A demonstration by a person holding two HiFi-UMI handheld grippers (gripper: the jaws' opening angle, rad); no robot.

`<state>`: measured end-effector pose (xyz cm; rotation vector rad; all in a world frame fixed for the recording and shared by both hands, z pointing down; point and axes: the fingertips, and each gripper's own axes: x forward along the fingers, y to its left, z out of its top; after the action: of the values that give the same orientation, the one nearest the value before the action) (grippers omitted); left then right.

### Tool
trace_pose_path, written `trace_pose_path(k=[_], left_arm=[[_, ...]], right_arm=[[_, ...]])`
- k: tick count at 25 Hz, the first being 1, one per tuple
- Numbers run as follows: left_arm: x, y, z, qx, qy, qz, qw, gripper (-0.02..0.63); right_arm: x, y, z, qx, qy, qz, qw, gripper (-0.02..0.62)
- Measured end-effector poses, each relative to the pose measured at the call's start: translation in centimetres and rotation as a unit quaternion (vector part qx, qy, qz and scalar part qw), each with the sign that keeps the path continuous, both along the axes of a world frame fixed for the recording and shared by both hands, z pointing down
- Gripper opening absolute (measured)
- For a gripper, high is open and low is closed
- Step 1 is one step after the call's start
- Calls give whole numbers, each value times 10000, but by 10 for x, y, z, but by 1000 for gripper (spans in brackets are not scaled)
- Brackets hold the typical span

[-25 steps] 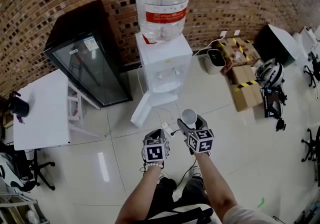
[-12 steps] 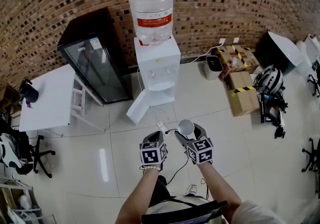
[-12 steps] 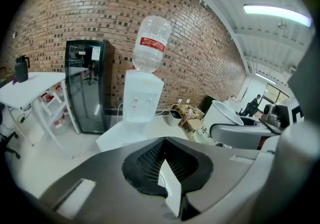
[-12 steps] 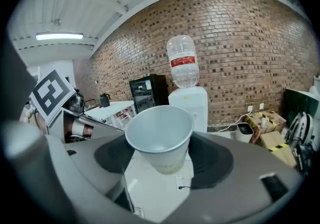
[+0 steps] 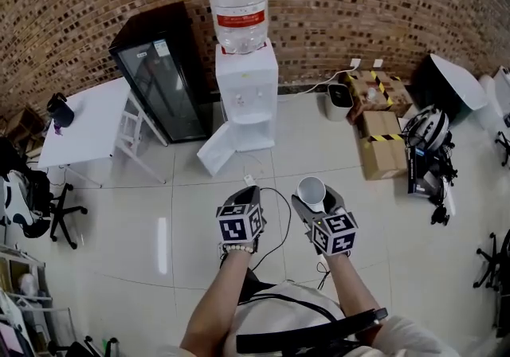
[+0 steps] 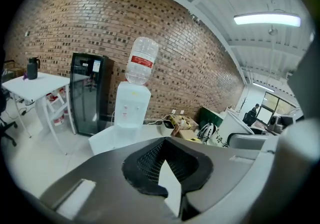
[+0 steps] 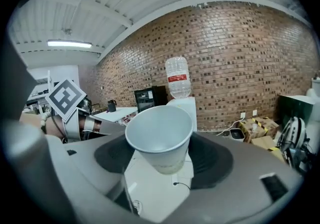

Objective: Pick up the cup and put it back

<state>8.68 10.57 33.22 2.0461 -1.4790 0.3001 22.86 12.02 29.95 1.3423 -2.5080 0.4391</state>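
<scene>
A white paper cup stands upright and empty between the jaws of my right gripper, which is shut on it near its base. In the right gripper view the cup fills the middle, mouth up, with the right gripper clamped round its lower part. My left gripper is held beside it at the same height, jaws together and empty; in the left gripper view the left gripper holds nothing. Both hover over the tiled floor, well in front of the white water dispenser.
The dispenser carries a clear bottle and stands against the brick wall next to a black glass-door fridge. A white table is at the left, cardboard boxes and a helmet at the right. A cable lies on the floor.
The dispenser has receded and looks smaller, so both grippers are now farther back from it. The cup has stayed in the right gripper; the left gripper remains empty.
</scene>
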Motion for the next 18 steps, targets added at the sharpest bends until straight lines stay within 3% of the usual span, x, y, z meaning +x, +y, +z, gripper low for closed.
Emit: trace_pose_path(k=[8,18], left_arm=[[29,23,-22,258,-69,179,9995,2],[20,32,-14,187,-111,292,9993,2]], right_arm=[[14,27,-12,81,-176,42,9998,341],[-2,37,-7,-12,-158,-38,9999,341]])
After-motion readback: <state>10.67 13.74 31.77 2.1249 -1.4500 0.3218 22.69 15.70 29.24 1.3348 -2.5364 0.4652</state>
